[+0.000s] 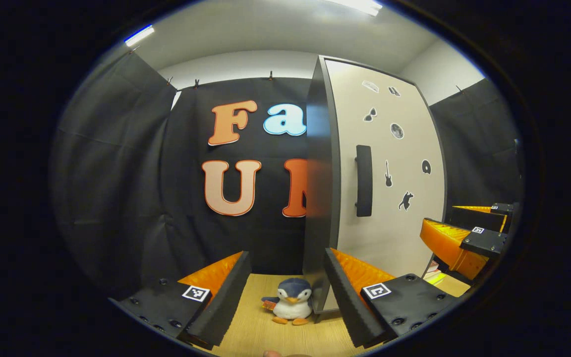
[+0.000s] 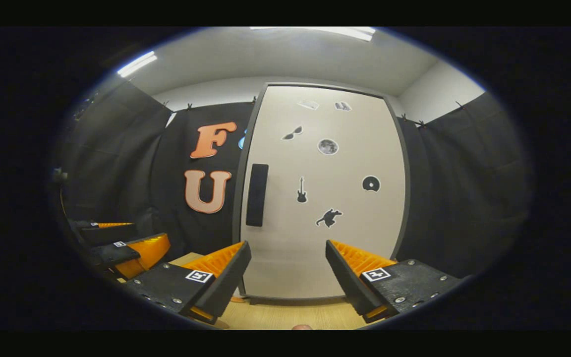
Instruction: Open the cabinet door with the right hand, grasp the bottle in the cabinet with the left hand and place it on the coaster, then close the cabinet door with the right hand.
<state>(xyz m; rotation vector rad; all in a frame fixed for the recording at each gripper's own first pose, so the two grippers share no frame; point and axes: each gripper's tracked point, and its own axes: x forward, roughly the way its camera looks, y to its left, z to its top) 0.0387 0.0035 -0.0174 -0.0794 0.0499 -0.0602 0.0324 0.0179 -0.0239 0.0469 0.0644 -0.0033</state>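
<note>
Both grippers wide open and empty in front of the shut cabinet.

Left gripper (image 1: 288,292), its 2 black-and-orange fingers spread wide, holds nothing and faces the dark left side edge of the tall white cabinet (image 1: 321,198); a small stuffed penguin (image 1: 291,307) sits on the light wooden tabletop (image 1: 256,327) between its fingers, just beside the cabinet's corner. Right gripper (image 2: 288,277), equally wide apart and empty, points squarely at the white cabinet door (image 2: 325,238) with black stickers, which lies flush and closed; the black vertical handle (image 2: 256,195) is above its left finger, well apart from both. From the left gripper view, the right gripper appears at the far right edge (image 1: 469,238).
</note>
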